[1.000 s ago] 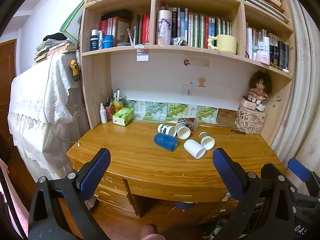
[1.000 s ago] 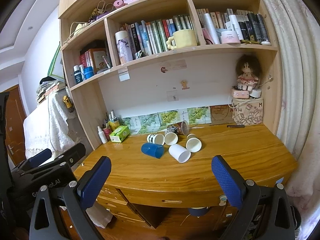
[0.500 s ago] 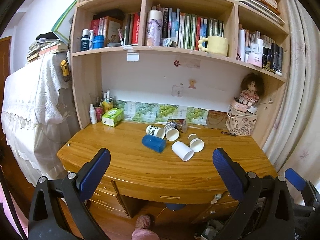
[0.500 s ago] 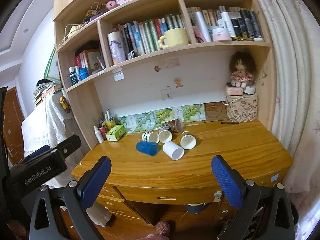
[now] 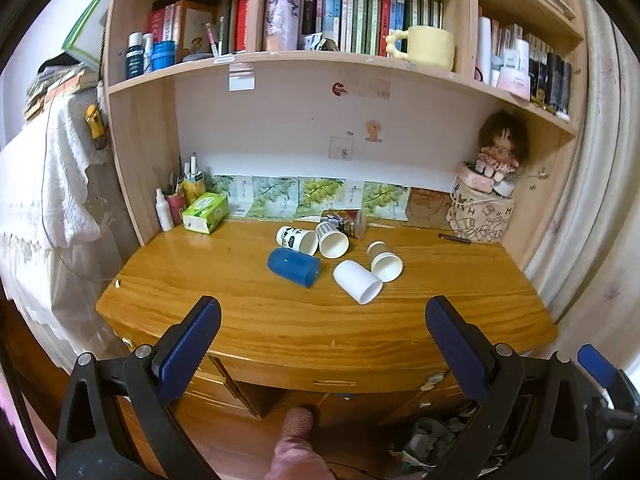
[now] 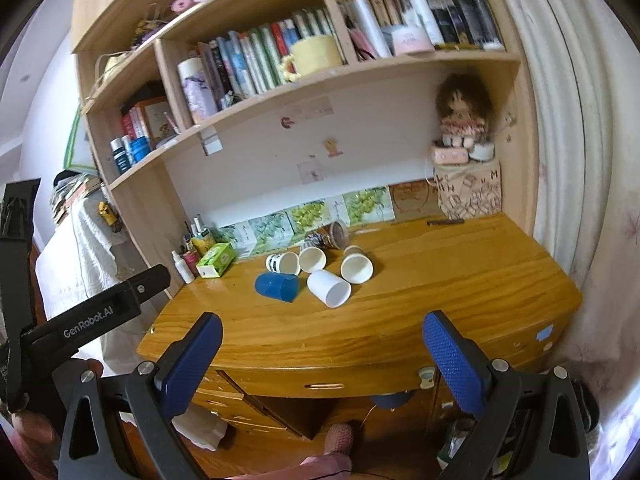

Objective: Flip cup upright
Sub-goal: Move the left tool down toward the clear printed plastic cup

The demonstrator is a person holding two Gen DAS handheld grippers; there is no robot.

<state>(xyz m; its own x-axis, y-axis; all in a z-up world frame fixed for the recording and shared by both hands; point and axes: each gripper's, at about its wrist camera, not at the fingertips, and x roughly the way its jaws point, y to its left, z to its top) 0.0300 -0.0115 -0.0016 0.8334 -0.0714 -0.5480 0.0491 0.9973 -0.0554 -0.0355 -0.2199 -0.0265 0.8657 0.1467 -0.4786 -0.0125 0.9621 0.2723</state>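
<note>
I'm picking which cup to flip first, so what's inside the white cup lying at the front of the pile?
The white cup lies on its side on the desk, mouth toward the camera. The inside that shows looks white and empty; the very bottom is not clearly visible.

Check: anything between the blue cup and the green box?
Nothing. Bare desk between blue cup and green box; both views show it.

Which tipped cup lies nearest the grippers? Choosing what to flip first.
The plain white cup, at the cluster's front edge, mouth toward the cameras; the blue cup lies beside it, slightly farther back.
</note>
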